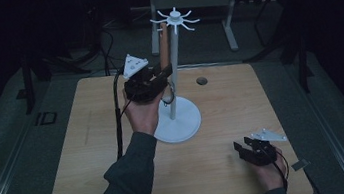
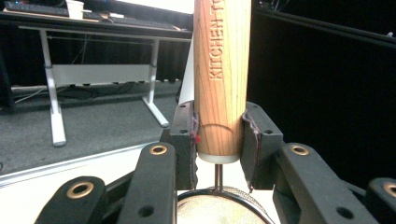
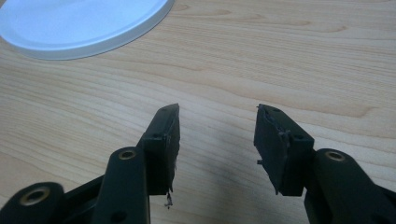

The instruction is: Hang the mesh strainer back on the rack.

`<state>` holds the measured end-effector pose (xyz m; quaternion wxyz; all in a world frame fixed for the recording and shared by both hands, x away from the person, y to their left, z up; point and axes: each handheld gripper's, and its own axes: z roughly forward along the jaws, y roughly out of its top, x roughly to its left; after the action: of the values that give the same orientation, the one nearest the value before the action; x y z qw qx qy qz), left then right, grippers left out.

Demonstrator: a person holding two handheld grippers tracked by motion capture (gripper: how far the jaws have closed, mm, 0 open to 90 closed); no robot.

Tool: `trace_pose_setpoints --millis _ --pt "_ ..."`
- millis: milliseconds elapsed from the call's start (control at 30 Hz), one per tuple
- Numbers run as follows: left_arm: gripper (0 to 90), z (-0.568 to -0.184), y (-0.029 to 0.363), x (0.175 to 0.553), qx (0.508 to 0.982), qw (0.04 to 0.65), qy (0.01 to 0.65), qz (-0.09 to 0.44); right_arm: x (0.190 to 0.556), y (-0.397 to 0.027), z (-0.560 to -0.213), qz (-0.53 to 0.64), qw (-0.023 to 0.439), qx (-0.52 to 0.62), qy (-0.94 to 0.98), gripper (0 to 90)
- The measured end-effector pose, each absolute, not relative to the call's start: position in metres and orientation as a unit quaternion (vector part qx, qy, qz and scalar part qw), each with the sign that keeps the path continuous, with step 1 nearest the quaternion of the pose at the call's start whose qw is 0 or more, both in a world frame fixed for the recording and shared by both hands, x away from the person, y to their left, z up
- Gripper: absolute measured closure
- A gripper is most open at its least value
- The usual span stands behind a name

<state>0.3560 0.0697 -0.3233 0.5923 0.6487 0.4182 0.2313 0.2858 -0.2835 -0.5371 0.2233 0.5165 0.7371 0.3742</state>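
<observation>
A small strainer with a wooden handle (image 2: 222,70) stamped with lettering stands upright between the pads of my left gripper (image 2: 218,135), which is shut on the handle's lower end. Its metal stem and mesh bowl (image 2: 219,210) hang just below the jaws. From above, the left gripper (image 1: 157,78) holds the handle (image 1: 164,45) beside the pole of a white hook stand (image 1: 176,66), with the handle's top just under the ring of hooks (image 1: 175,18). My right gripper (image 1: 242,147) rests low on the table at the front right, open with nothing between its fingers (image 3: 217,121).
The stand's round white base (image 1: 186,125) sits mid-table and appears in the right gripper view as the white base (image 3: 79,23). A small dark round spot (image 1: 201,80) marks the wooden tabletop (image 1: 89,138). White desk legs (image 2: 53,112) stand behind the table.
</observation>
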Motion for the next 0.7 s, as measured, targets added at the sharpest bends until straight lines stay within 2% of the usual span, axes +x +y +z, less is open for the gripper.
trace_pose_setpoints --millis 400,700 --pt "58.4 -0.3211 0.0755 0.3503 0.638 0.598 0.420 0.243 0.2859 -0.2831 -0.5375 0.374 0.223 0.517 0.737 49.9" --pt "57.4 -0.3213 0.0770 0.3490 0.649 0.583 0.421 0.246 0.2857 -0.2835 -0.5372 0.374 0.223 0.517 0.737 49.9"
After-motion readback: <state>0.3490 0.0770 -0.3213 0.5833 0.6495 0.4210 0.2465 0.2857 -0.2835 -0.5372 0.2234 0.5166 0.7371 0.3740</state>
